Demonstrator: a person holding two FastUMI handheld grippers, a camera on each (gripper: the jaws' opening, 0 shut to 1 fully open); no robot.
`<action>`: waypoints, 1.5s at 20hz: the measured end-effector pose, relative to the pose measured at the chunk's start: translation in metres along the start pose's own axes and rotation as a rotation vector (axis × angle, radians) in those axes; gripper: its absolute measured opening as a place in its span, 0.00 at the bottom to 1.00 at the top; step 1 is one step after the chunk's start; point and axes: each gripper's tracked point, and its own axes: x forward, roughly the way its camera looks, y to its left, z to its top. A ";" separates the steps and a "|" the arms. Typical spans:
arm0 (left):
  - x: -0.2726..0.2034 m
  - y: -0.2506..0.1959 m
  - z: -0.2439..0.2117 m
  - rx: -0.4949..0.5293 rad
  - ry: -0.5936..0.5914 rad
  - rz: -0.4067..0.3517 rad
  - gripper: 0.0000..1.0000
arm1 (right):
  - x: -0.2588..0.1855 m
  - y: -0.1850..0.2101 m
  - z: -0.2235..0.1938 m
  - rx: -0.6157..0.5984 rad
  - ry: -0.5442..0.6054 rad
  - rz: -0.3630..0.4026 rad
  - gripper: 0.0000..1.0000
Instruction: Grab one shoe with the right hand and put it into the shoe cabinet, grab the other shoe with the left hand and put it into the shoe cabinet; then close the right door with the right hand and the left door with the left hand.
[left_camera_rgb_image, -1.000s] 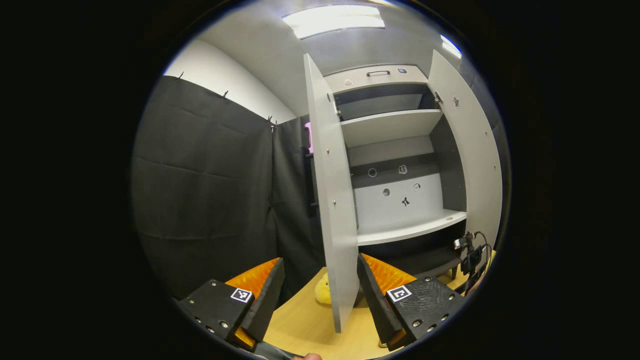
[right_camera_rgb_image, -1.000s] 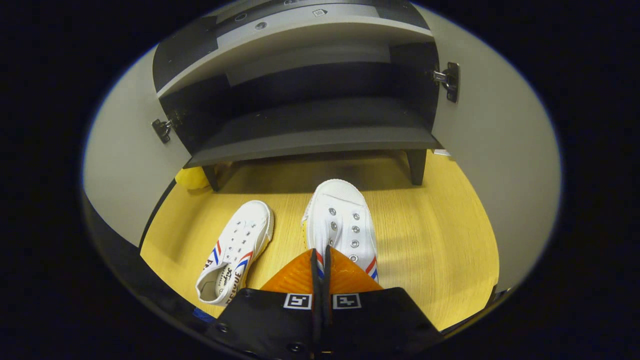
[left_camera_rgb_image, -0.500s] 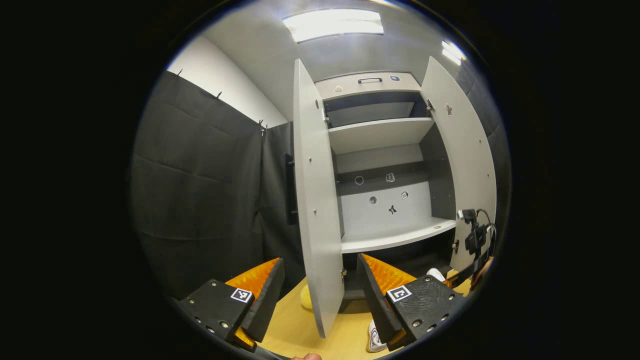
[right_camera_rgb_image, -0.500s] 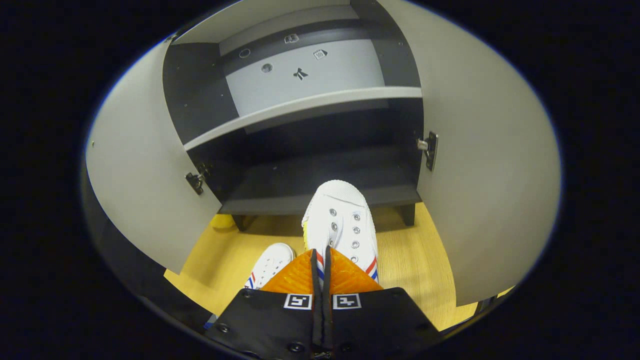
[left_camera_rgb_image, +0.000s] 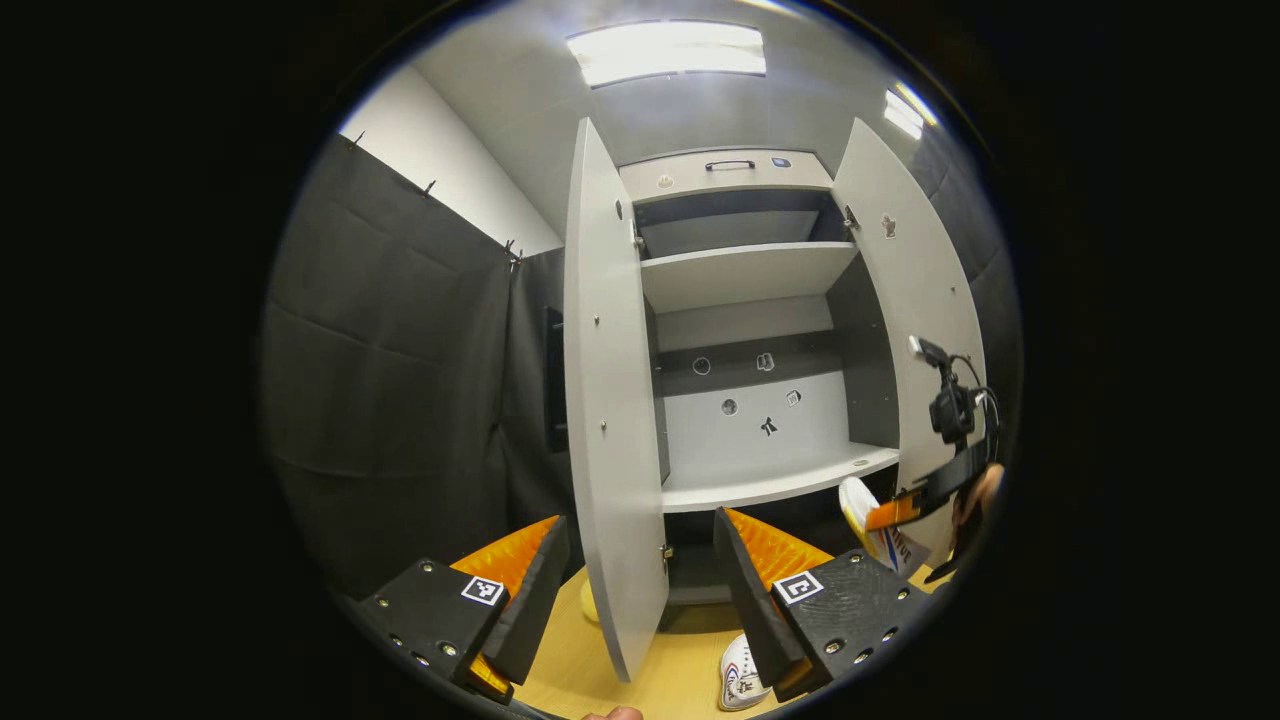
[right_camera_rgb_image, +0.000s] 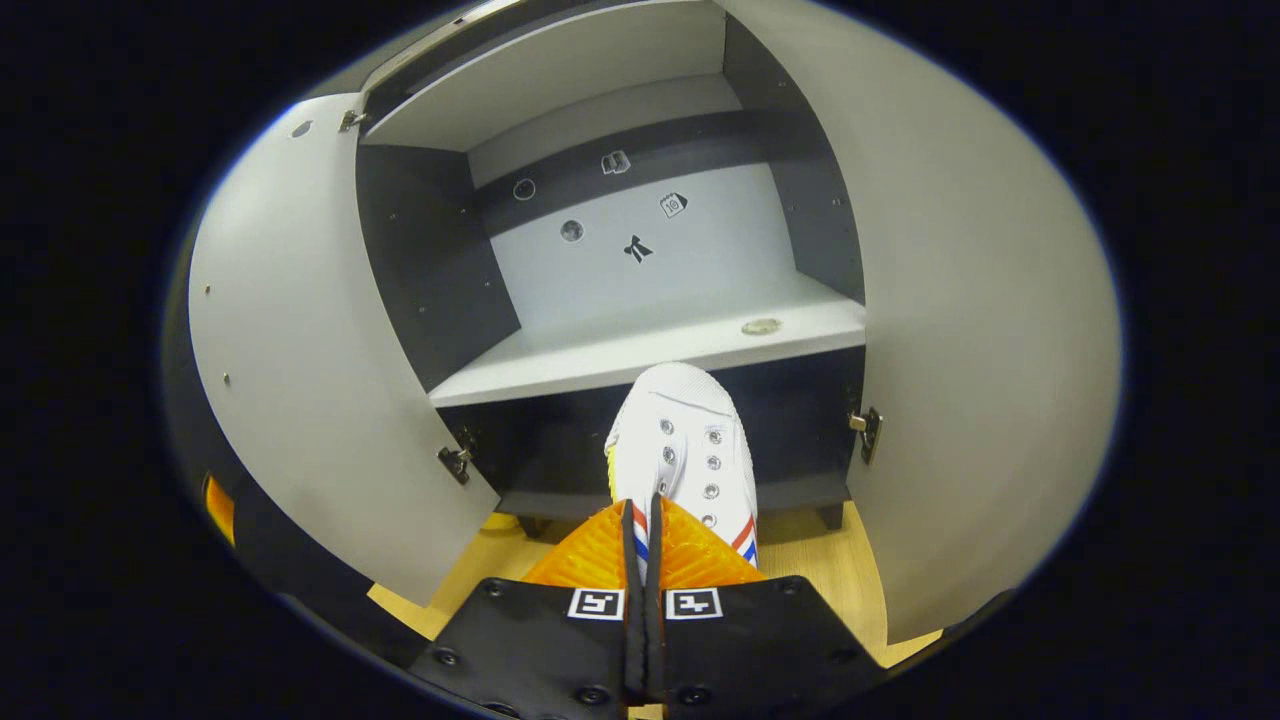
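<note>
My right gripper (right_camera_rgb_image: 640, 530) is shut on the heel end of a white shoe (right_camera_rgb_image: 680, 440) with red and blue stripes. It holds the shoe in the air, toe pointing at the front edge of the cabinet's pale middle shelf (right_camera_rgb_image: 640, 350). In the left gripper view that shoe (left_camera_rgb_image: 862, 510) and the right gripper (left_camera_rgb_image: 900, 512) hang at the right, before the cabinet's right door (left_camera_rgb_image: 915, 300). The other white shoe (left_camera_rgb_image: 740, 675) lies on the wooden floor behind a finger of my left gripper (left_camera_rgb_image: 640, 590), which is open and holds nothing.
Both cabinet doors stand open: the left door (left_camera_rgb_image: 605, 400) (right_camera_rgb_image: 300, 350) edge-on close ahead, the right door (right_camera_rgb_image: 980, 350) wide. A small round disc (right_camera_rgb_image: 760, 326) lies on the middle shelf. A dark lower compartment (right_camera_rgb_image: 560, 460) sits below it. A yellow object (left_camera_rgb_image: 590, 600) lies by the left door's foot.
The right gripper has lifted its shoe off the floor, up to the middle shelf's height. The left gripper view has shifted so the cabinet sits further left and the floor shoe shows.
</note>
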 end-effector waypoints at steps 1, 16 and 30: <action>0.001 0.000 0.001 -0.002 -0.001 -0.001 0.78 | 0.000 0.001 0.009 0.003 -0.016 0.003 0.01; -0.002 0.003 -0.002 -0.012 0.014 0.047 0.78 | 0.066 0.006 0.151 -0.028 -0.177 -0.002 0.01; -0.006 0.008 -0.005 0.014 0.057 0.128 0.78 | 0.156 -0.028 0.210 -0.080 -0.168 -0.098 0.01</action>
